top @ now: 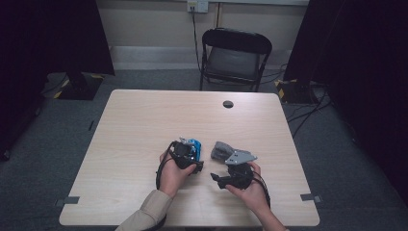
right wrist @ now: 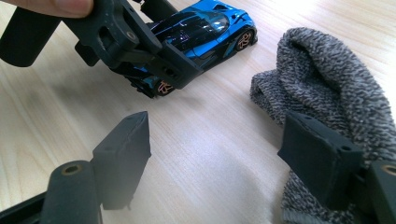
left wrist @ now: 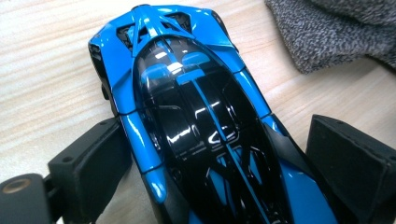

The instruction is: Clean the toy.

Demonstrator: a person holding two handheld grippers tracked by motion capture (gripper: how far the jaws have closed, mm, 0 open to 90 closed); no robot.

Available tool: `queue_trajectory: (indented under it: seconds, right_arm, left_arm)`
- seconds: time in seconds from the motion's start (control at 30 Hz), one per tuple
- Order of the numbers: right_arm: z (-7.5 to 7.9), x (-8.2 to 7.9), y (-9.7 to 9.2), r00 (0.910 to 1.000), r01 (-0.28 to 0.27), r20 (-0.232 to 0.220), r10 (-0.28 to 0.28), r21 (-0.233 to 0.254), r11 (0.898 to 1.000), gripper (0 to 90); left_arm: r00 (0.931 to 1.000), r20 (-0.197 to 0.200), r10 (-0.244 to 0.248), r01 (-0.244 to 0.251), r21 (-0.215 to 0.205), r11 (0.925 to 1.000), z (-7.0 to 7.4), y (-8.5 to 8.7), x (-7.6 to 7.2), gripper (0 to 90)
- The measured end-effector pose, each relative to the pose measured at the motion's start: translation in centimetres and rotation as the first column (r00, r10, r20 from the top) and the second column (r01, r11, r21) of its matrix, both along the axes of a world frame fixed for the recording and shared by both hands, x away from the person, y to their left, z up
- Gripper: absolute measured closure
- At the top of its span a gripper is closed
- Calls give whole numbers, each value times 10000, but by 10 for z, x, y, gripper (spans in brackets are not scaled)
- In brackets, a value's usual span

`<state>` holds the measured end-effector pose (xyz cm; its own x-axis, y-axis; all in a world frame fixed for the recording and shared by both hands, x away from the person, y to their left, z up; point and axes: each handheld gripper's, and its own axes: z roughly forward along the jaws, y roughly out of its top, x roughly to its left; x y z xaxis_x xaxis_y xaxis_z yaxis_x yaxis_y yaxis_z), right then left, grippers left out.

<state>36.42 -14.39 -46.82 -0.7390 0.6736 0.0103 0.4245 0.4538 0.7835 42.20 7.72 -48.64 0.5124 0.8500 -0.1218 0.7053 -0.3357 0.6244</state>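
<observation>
Toy car (left wrist: pixel 196 121) rear cut off between left claw (left wrist: pixel 224 163)

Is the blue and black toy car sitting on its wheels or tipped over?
On its wheels. The blue and black toy car shows its roof upward, and its copper-rimmed wheels rest on the light wooden table.

Light wooden table (top: pixel 144 125), black folding chair (top: pixel 235 53), grey carpet (top: pixel 337 159)
</observation>
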Motion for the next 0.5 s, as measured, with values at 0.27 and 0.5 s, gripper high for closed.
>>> queue_trajectory:
  seconds: [0.27,0.5]
  right_arm:
    - [0,3,-6,9997,233,100,-231,-230,9995,231]
    - [26,13,-22,9964,538,658,-538,21,9986,234]
  left_arm:
    - [9999,-110,-86,85,-81,9999,2,5,-3,110]
    - [10000,11,-28,28,155,9999,1,1,0,109]
